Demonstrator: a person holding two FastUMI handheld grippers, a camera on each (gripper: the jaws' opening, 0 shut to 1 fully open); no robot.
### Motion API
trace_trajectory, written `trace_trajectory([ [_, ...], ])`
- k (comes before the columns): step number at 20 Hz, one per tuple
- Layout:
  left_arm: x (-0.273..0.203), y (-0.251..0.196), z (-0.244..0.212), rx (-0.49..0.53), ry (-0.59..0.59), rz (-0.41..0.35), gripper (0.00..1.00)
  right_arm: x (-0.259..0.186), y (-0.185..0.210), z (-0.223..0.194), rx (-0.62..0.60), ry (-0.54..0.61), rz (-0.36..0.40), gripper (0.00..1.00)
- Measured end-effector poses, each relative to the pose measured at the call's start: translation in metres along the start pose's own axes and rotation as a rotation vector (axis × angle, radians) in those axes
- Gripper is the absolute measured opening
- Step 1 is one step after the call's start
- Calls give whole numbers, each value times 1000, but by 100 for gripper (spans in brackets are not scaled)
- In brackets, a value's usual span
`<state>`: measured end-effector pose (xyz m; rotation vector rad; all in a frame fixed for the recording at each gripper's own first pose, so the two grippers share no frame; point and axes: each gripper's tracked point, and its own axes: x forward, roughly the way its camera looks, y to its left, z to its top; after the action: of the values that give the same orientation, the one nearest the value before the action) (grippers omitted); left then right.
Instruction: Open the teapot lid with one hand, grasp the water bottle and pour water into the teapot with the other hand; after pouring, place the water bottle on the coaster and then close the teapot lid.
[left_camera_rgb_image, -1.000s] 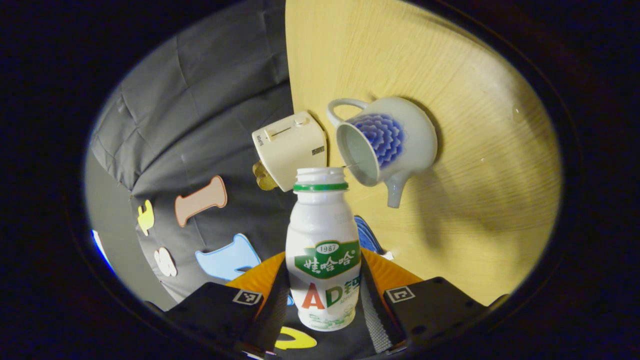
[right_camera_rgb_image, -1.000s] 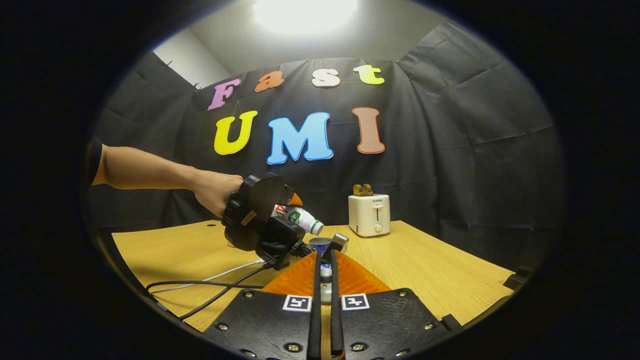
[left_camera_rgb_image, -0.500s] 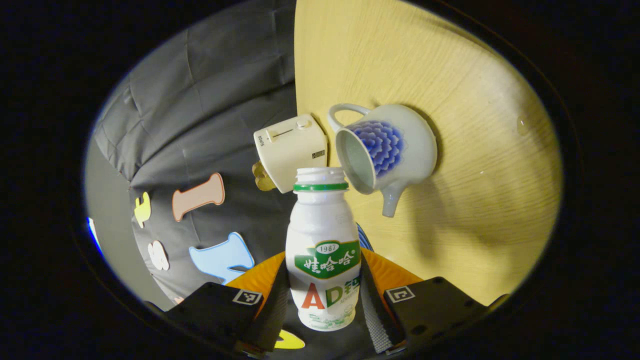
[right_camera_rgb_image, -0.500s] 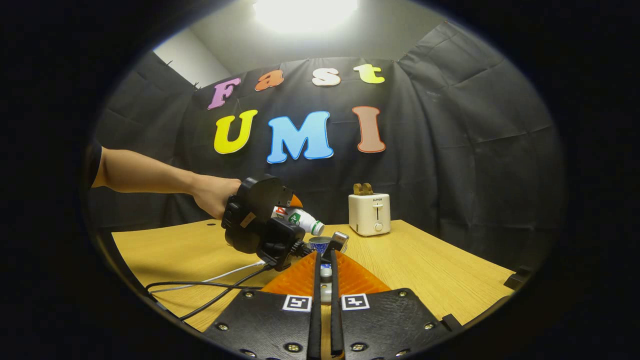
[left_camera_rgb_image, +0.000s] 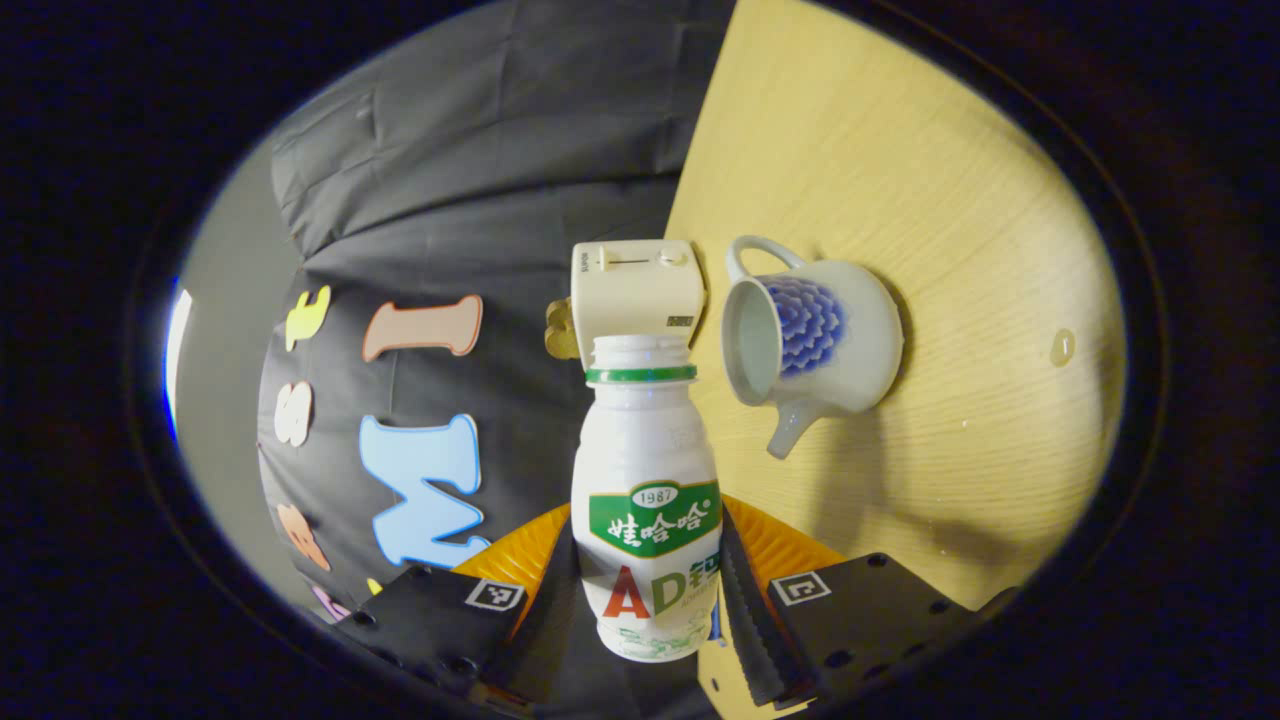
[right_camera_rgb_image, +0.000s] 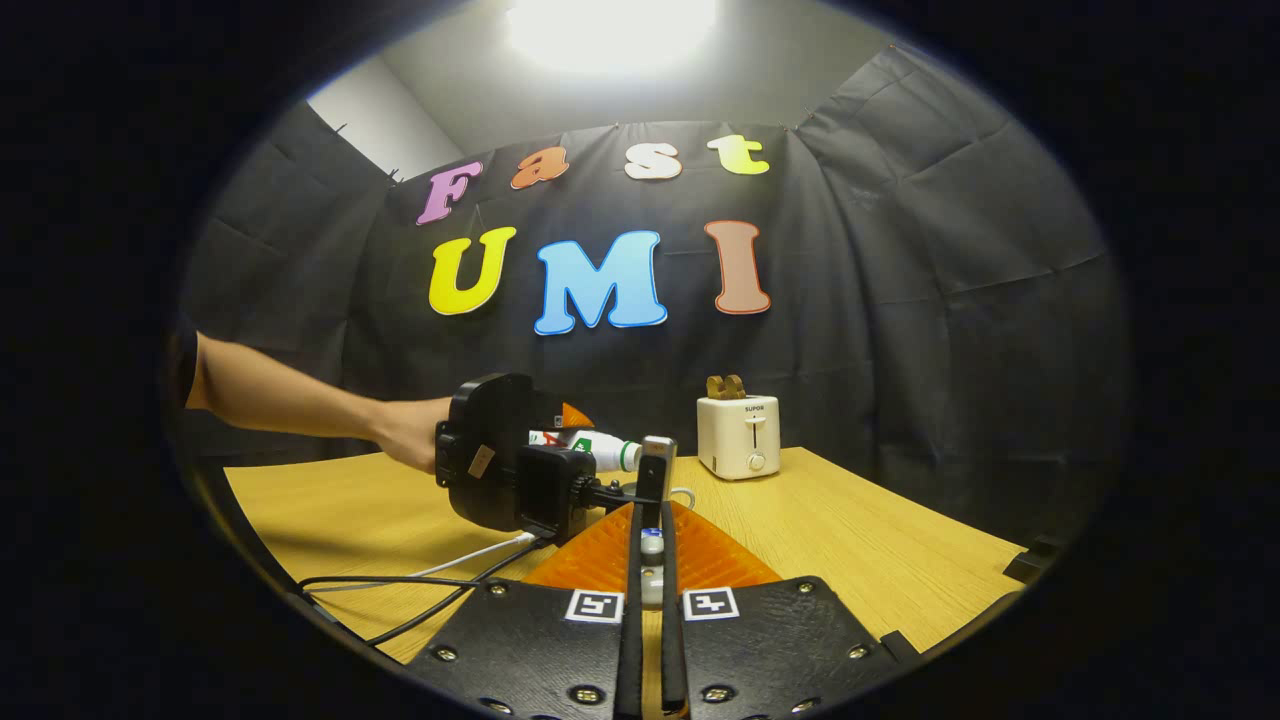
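Black cloth wall (right_camera_rgb_image: 900, 300), wooden table (right_camera_rgb_image: 850, 540)

The white plastic bottle (left_camera_rgb_image: 645, 500), at 6 o'clock in the left gripper view, wears a printed label (left_camera_rgb_image: 655, 520): a green banner with white characters, a numbered oval, and large letters below. Square black-and-white coded tags sit on the left gripper (left_camera_rgb_image: 648, 545) at 5 and 7 o'clock, and on the right gripper (right_camera_rgb_image: 650, 510) flanking 6 o'clock. The cream toaster (right_camera_rgb_image: 740, 435) bears a small dark brand word, too small to make out.

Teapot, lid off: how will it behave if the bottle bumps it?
The teapot looks like glazed ceramic, so probably rigid, slick and chippable. Its squat, wide body suggests it would slide on the smooth table rather than tip. A hit on the handle or spout would likely spin it.
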<state>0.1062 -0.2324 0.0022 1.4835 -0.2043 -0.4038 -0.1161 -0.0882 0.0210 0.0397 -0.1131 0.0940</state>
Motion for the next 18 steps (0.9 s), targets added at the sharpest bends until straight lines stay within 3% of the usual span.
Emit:
trace_trajectory([
  [2, -6, -1, -9, -135, 4, 15, 80, 4, 4, 1, -1, 2, 7, 7],
  [3, -9, 1, -13, -188, 4, 25, 75, 7, 5, 2, -3, 4, 11, 7],
  [8, -27, 27, -31, -541, -42, 109, 75, 39, 15, 6, -1, 16, 30, 7],
  [9, -32, 31, -34, -605, -55, 119, 80, 48, 19, 6, -1, 22, 40, 7],
  [13, -49, 55, -65, -892, -99, 198, 74, 96, 24, -7, -49, 75, 38, 7],
  [14, -52, 60, -74, -973, -111, 213, 80, 107, 23, -12, -61, 91, 31, 7],
  [16, -56, 68, -92, -1113, -138, 208, 80, 129, 23, -16, -57, 119, 28, 7],
  [18, -70, 74, -115, -1195, -155, 235, 74, 151, 22, -12, -59, 123, 20, 7],
])
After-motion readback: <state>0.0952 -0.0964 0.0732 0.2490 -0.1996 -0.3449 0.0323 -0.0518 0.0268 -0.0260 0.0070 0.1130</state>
